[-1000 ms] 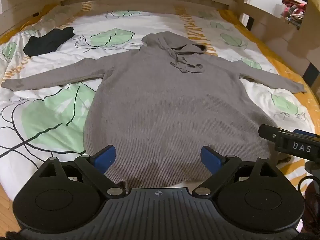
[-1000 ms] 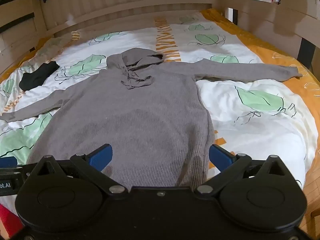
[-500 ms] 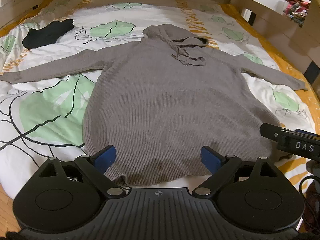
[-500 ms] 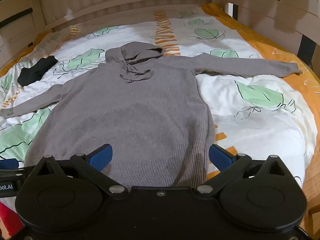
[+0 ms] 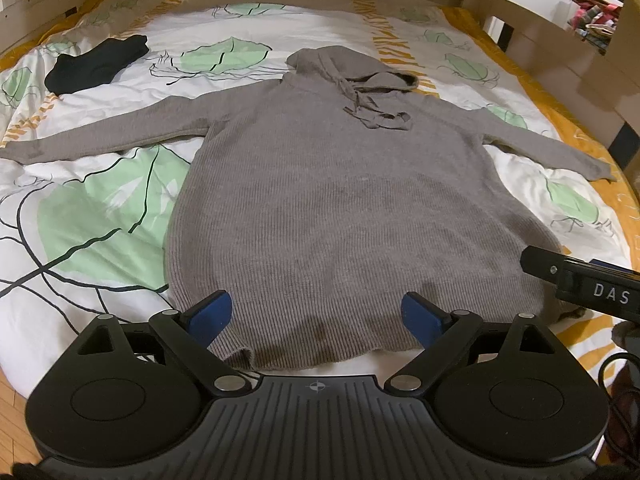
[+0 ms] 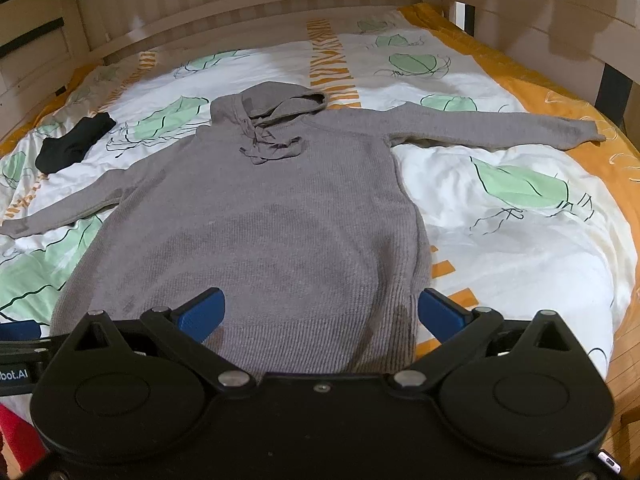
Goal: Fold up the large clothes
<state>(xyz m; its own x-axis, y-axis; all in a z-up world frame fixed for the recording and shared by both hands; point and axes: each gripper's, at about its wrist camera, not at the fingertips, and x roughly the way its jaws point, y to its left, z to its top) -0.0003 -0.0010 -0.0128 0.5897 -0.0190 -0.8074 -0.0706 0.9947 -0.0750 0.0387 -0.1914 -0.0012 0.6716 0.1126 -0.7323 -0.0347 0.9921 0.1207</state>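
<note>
**Hoodie spread flat, first fold not yet begun**

Wooden rails frame a bed (image 6: 520, 240) covered by a white duvet printed with green leaves and orange stripes. On it a long grey ribbed-knit hooded sweater (image 5: 352, 208) lies face up, both sleeves stretched outward, hood at the far end. A small black folded garment (image 5: 96, 64) sits well apart near the far left corner. The left claw (image 5: 316, 316) and right claw (image 6: 320, 312) hover over the hem, both released and empty. The next move likely calls for gripping a sleeve or a hem corner.
</note>
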